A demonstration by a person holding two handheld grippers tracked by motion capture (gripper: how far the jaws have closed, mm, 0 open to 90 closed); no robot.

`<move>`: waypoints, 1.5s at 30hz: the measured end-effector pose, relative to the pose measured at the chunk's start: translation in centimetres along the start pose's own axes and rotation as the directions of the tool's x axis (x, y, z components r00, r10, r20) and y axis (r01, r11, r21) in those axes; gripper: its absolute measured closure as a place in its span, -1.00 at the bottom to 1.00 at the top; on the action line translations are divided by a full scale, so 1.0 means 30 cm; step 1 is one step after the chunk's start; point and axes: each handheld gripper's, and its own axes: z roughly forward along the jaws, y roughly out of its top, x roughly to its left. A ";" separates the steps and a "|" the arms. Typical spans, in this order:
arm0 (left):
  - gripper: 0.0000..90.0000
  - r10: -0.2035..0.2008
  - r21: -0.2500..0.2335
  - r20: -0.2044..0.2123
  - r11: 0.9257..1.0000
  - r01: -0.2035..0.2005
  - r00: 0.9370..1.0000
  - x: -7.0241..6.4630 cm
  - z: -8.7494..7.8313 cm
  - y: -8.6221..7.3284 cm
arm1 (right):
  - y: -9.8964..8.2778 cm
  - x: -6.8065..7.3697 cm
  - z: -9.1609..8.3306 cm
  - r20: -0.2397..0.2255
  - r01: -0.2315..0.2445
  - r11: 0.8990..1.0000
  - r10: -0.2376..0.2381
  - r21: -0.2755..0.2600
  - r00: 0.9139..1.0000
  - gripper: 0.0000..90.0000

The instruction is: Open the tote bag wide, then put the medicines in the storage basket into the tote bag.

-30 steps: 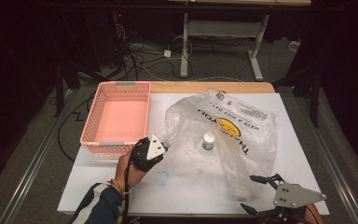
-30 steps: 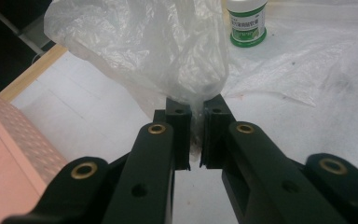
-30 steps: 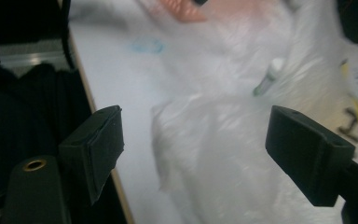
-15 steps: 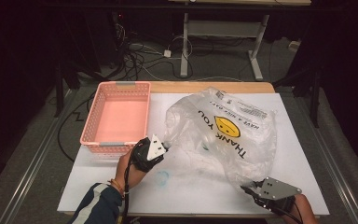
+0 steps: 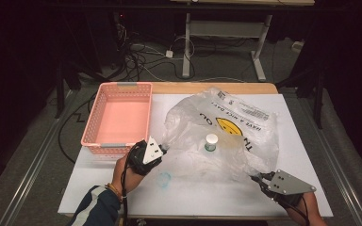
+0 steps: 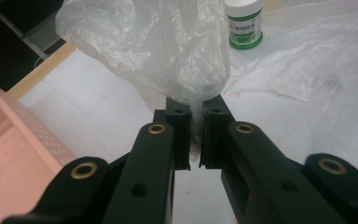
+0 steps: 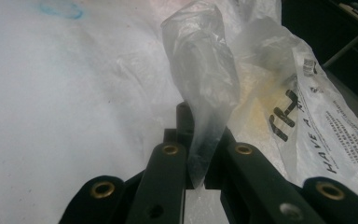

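Observation:
A clear plastic bag [image 5: 238, 125] with a yellow smiley face and black print lies crumpled on the white table sheet. My left gripper [image 5: 162, 148] is shut on a bunched fold at the bag's left edge [image 6: 158, 51], which is pinched between the pads of the left gripper [image 6: 196, 112]. My right gripper [image 5: 256, 178] holds the bag's near right corner. Its jaws have just been closing, and a twisted strip of plastic [image 7: 205, 79] is clamped in the right gripper [image 7: 198, 135]. A small white bottle [image 5: 211, 141] with a green label [image 6: 244, 23] stands upright among the bag's folds.
A pink mesh basket [image 5: 117, 87] sits at the table's left with nothing in it. A faint blue ring mark [image 5: 163, 179] is on the white sheet [image 5: 193, 200] near the front. Cables and a desk frame lie on the dark floor beyond the table.
The right gripper has moved in to the bag's near right corner and shut on it, after standing open. The left gripper has stayed put on the bag.

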 end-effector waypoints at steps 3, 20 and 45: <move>0.84 -0.015 -0.007 0.000 1.000 0.015 1.000 -0.001 -0.017 -0.009 | 0.006 -0.014 0.005 0.011 -0.005 1.000 0.005 -0.011 1.000 0.99; 0.84 0.004 -0.025 0.016 1.000 -0.003 1.000 -0.039 -0.038 -0.005 | 0.025 -0.070 0.003 0.075 -0.005 0.999 0.008 -0.046 0.997 0.99; 0.84 0.036 -0.143 -0.003 0.989 -0.036 0.999 -0.066 -0.112 0.077 | 0.078 -0.116 -0.054 0.177 0.036 0.990 -0.012 -0.133 0.984 0.99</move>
